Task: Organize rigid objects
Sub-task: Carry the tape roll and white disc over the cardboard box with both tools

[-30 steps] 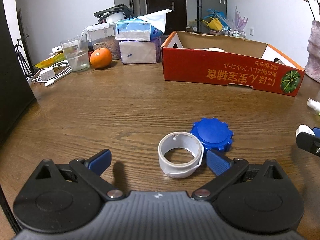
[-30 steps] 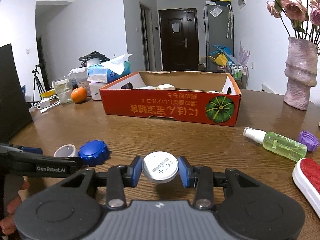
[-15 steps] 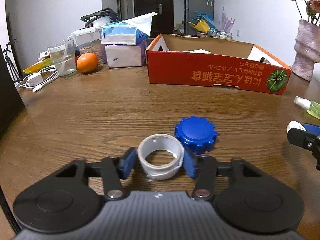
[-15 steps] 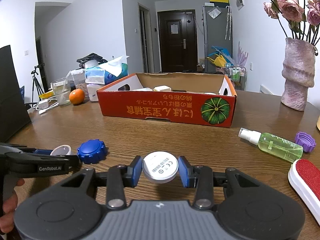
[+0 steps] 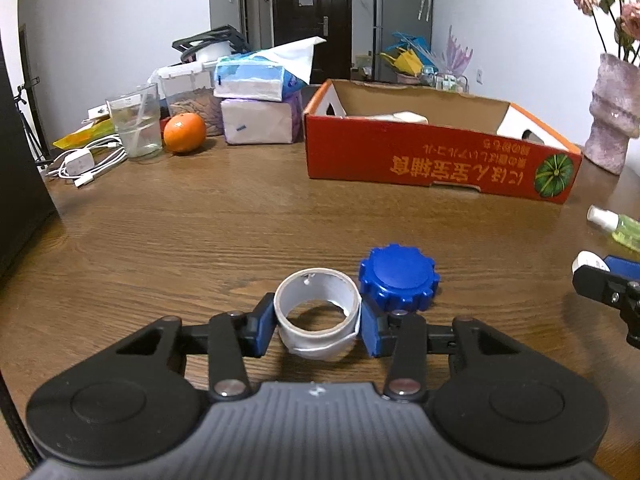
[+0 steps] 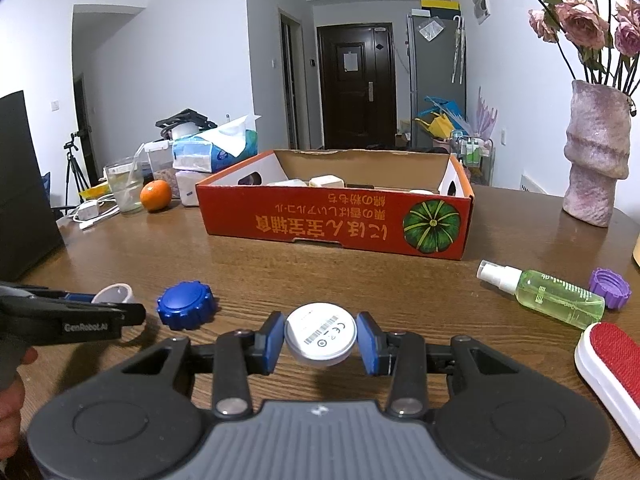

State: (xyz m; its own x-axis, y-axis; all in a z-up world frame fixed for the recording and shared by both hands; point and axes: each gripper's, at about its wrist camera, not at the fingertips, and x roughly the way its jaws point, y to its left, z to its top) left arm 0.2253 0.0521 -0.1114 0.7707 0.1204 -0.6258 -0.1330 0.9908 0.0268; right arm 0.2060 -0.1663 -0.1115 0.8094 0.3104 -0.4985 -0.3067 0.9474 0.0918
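My left gripper (image 5: 318, 326) is shut on a white tape roll (image 5: 318, 332), held just above the wooden table (image 5: 200, 232). A blue ribbed cap (image 5: 398, 276) lies right behind the roll. My right gripper (image 6: 321, 342) is shut on a white round disc (image 6: 321, 338) with a barcode label. Farther back stands the red cardboard box (image 6: 336, 220), open at the top, with pale items inside. In the right wrist view the left gripper (image 6: 100, 312) shows from the side at far left, with the tape roll (image 6: 114, 293) and blue cap (image 6: 185, 305) beside it.
A green spray bottle (image 6: 552, 300), a purple cap (image 6: 610, 289) and a red-and-white brush (image 6: 612, 360) lie at the right. A vase (image 6: 596, 160) stands back right. An orange (image 5: 185, 133), a glass (image 5: 136, 126), cables and tissue packs (image 5: 260, 96) crowd the back left. A dark screen (image 6: 24, 184) borders the left.
The left gripper's jaws closed from wide open onto the tape roll and the view rose slightly. The right gripper kept still with the disc.
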